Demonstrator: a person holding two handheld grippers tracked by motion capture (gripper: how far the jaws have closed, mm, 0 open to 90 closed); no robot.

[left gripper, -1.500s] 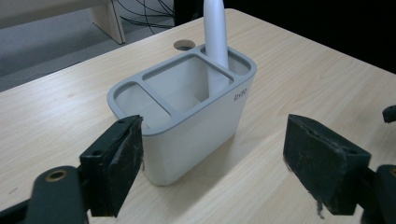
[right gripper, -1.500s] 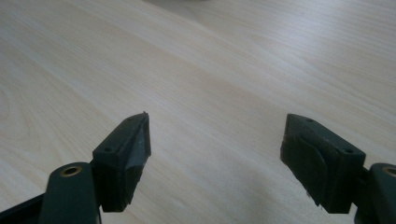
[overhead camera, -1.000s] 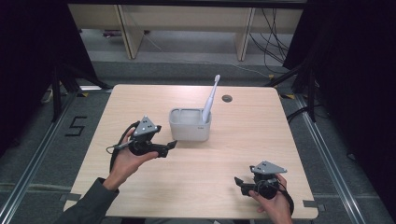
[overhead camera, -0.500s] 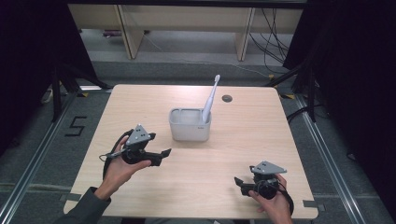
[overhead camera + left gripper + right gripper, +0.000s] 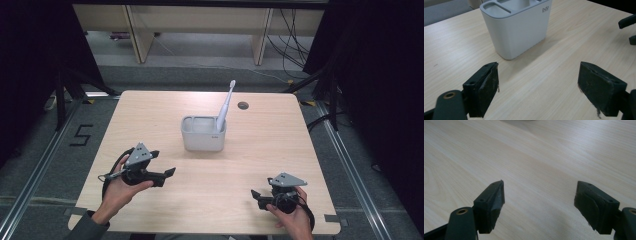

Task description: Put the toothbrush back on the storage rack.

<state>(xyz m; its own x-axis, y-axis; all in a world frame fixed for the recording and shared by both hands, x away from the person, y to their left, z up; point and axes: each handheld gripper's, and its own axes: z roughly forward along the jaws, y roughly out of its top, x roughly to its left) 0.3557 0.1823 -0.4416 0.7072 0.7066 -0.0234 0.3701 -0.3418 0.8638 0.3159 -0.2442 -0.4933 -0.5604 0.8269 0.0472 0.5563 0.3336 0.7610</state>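
Toothbrush holder (image 5: 203,134): white, mid-counter (image 5: 150,115); white toothbrush (image 5: 225,105) leaning in its right compartment. Left claw (image 5: 162,167): near the holder's front-left, jaws wide apart, empty. Right claw (image 5: 256,196): well apart, front-right, jaws wide, empty.

Both tools are built black. Left gripper (image 5: 167,173): grey three-cornered plate on top, black cable looped behind, grey sleeve at the wrist. Right gripper (image 5: 255,196): same grey plate. Jaw pads are worn; one round eyelet is seen beside the jaw base.
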